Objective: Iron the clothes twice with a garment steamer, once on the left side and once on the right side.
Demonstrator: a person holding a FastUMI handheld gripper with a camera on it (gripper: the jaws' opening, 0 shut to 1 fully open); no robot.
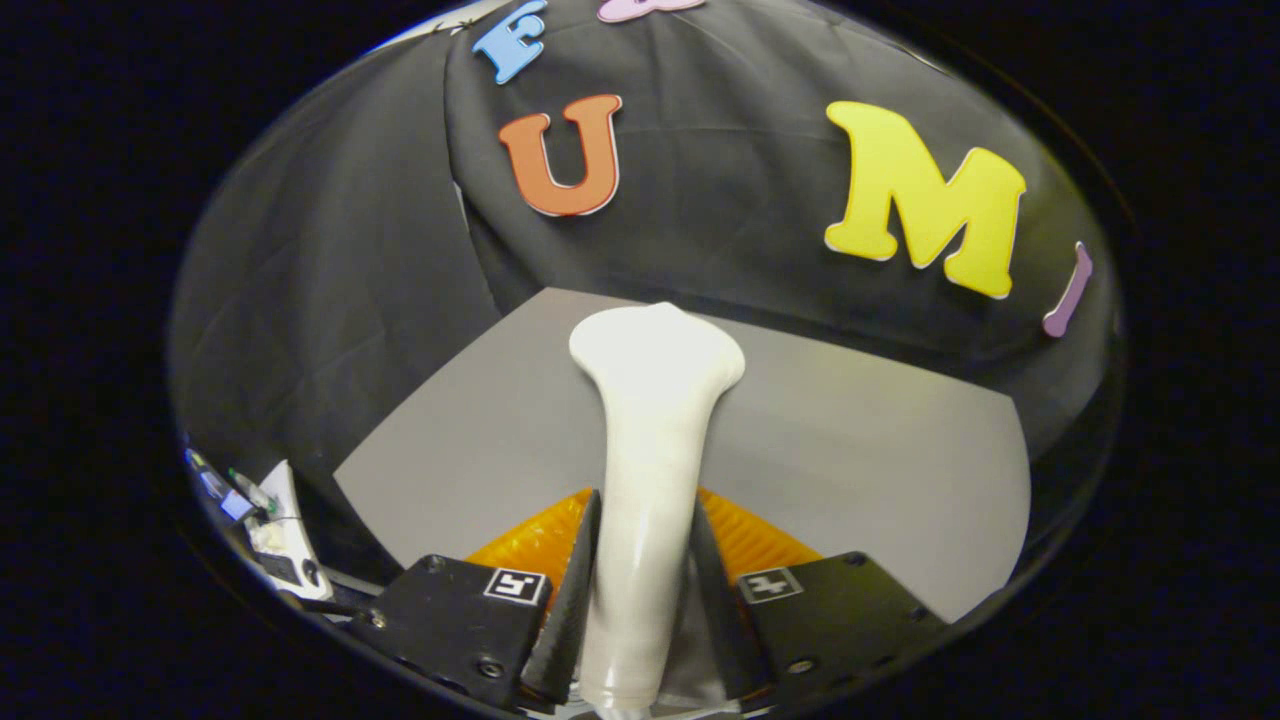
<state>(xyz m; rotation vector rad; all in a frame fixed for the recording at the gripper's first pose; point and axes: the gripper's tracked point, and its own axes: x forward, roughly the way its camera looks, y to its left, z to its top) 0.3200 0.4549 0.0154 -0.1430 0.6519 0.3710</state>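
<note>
hand-held gripper [640, 570]: clenched on garment steamer [650, 440], both fingers pressing its handle | steamer: long axis runs straight ahead of the fingers, head held above the grey worktop [880, 470], pointing at its far edge | clothes: none visible

Gripper [640, 560]: black mounts, square fiducial markers, visible screws.
</note>
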